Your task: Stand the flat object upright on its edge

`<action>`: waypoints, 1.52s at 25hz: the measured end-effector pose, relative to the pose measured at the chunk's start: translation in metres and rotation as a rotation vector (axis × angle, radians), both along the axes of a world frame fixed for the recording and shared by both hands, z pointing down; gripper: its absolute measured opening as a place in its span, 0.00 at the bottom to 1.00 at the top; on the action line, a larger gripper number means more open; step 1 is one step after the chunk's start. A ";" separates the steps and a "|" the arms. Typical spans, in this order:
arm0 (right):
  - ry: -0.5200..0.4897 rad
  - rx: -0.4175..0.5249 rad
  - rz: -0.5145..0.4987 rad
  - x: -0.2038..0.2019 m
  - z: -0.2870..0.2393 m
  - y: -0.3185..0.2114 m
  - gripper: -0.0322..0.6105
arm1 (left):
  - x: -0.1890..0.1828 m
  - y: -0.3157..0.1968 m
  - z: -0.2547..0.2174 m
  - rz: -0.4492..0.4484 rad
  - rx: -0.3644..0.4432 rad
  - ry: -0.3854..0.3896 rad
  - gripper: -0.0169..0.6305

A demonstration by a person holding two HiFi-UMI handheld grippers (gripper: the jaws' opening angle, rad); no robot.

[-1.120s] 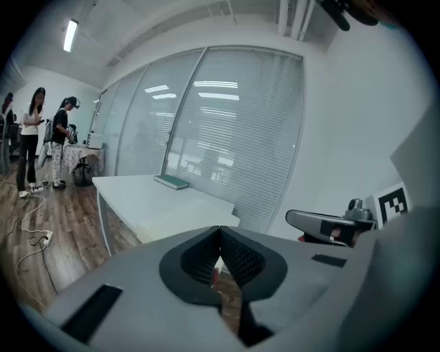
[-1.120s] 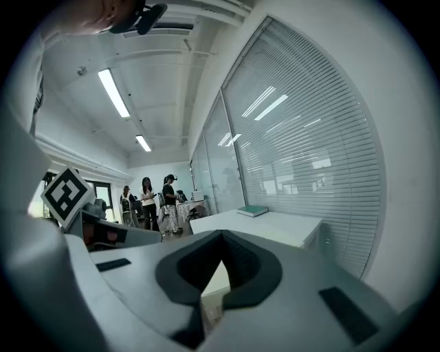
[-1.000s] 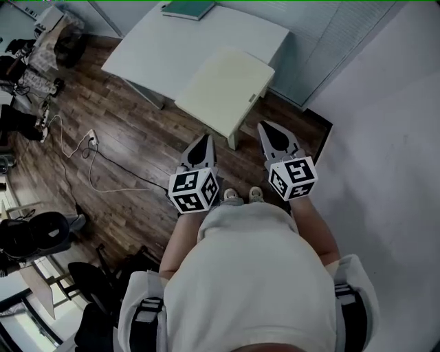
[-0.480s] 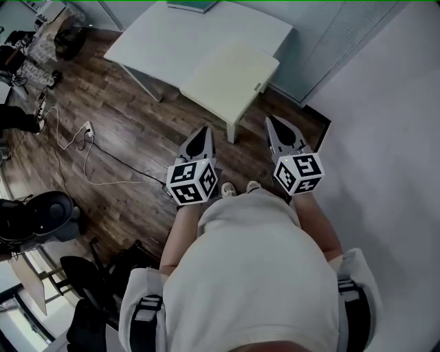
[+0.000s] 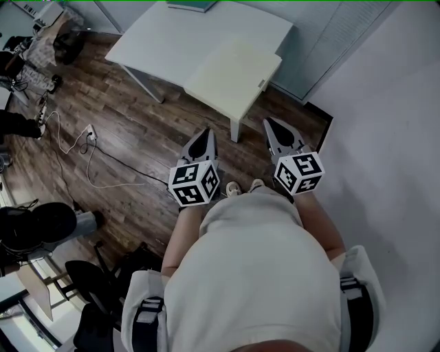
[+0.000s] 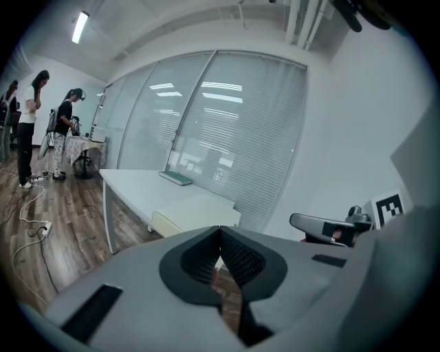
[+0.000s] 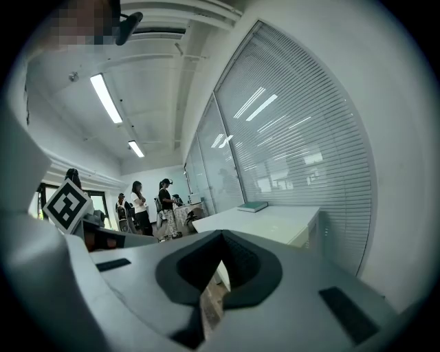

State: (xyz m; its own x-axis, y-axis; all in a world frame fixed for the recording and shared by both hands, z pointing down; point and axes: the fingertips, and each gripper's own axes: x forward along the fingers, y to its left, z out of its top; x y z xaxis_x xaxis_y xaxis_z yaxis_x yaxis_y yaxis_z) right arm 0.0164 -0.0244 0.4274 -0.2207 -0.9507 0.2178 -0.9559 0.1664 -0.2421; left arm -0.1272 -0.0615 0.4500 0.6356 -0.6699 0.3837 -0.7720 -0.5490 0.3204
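Dark wooden floor (image 5: 137, 117) fills the left side of the head view, with a white cable (image 5: 103, 168) looping across it from a power strip (image 5: 90, 133) and black office chairs (image 5: 41, 230) at the lower left edge. Far off on that side, the left gripper view shows several people (image 6: 31, 124) standing by another work area.

Further right stands a white desk (image 5: 199, 38), its long edge running beside slatted blinds (image 5: 344, 34). The green book (image 5: 196, 5) lies flat on the desk's far end, close to the blinds and well apart from both tools. A cream side table (image 5: 234, 75), lower than the desk, is set against the desk's near corner; its top is bare.

Nearer the person, the left hand-held gripper (image 5: 205, 132) is held over the floor, pointing toward the side table. Its own view shows the two jaws closed tip to tip with nothing between them. The toes of the person's shoes (image 5: 232, 188) show between the two tools. The right hand-held gripper (image 5: 269, 123) is level with the left one and points the same way; its jaws are likewise pressed together and empty. A plain white wall (image 5: 385, 137) takes up the right side.
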 end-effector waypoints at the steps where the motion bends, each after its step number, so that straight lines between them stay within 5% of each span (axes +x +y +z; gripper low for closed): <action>1: -0.009 -0.004 0.003 -0.001 0.000 0.001 0.08 | -0.001 0.001 0.000 0.006 0.003 -0.001 0.06; 6: -0.135 -0.002 0.005 -0.009 0.002 0.002 0.08 | -0.005 0.002 0.007 0.029 -0.003 0.000 0.06; 18: -0.234 -0.044 0.051 -0.008 0.010 -0.003 0.08 | -0.008 0.001 0.014 0.054 -0.044 0.016 0.06; 38: -0.261 -0.087 0.041 0.067 0.035 -0.057 0.08 | 0.048 -0.052 0.021 -0.008 -0.079 0.030 0.06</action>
State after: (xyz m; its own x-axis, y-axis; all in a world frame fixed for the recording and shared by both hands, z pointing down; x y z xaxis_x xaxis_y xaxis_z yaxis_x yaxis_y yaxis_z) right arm 0.0834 -0.0812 0.4629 -0.2423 -0.9400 0.2401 -0.8646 0.0969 -0.4930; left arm -0.0789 -0.1133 0.4710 0.6422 -0.6437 0.4163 -0.7658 -0.5149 0.3852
